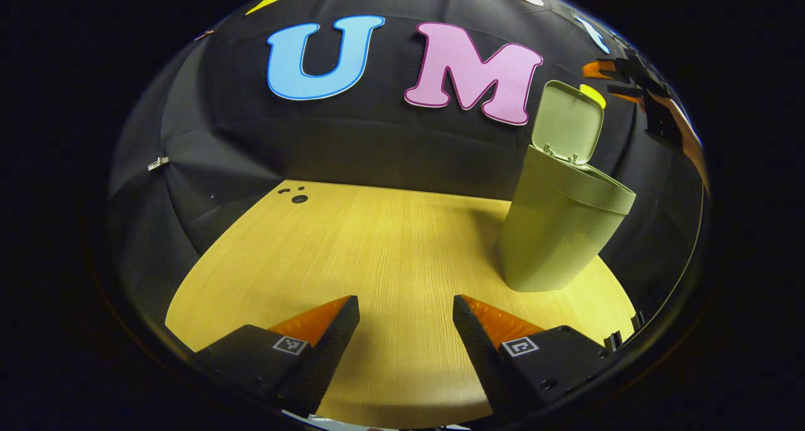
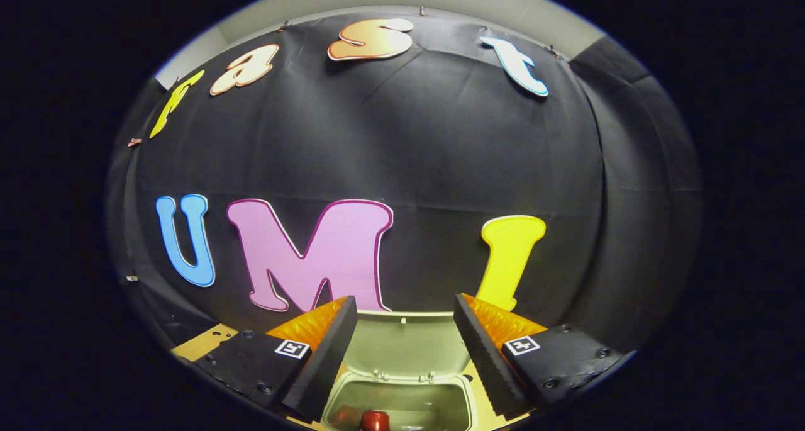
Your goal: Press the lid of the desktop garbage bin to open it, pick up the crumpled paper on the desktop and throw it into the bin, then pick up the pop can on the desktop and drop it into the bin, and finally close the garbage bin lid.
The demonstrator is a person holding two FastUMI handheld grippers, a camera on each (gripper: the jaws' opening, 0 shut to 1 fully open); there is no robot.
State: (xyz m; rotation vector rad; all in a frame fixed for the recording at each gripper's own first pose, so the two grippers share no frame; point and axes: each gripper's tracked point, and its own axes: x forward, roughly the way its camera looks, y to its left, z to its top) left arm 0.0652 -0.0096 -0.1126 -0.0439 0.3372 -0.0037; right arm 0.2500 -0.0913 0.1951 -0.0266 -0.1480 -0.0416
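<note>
The green garbage bin [image 1: 553, 229] stands on the wooden table [image 1: 377, 242] at the right, its lid [image 1: 566, 123] tilted up. My left gripper [image 1: 405, 302] is open low over bare table, well to the left of the bin, with nothing between its fingers. Part of my right gripper [image 1: 622, 78] shows above and behind the bin's top. In the right gripper view, my right gripper [image 2: 404, 300] hangs open over the bin's mouth [image 2: 468, 399], in front of the raised lid [image 2: 409, 343]. The red top of the pop can [image 2: 375, 420] lies inside the bin below it.
The black cloth wall closes off the back and both sides of the table. A few small holes [image 1: 295, 197] mark the table's far left corner. Bare wood stretches between the left gripper and the bin.
</note>
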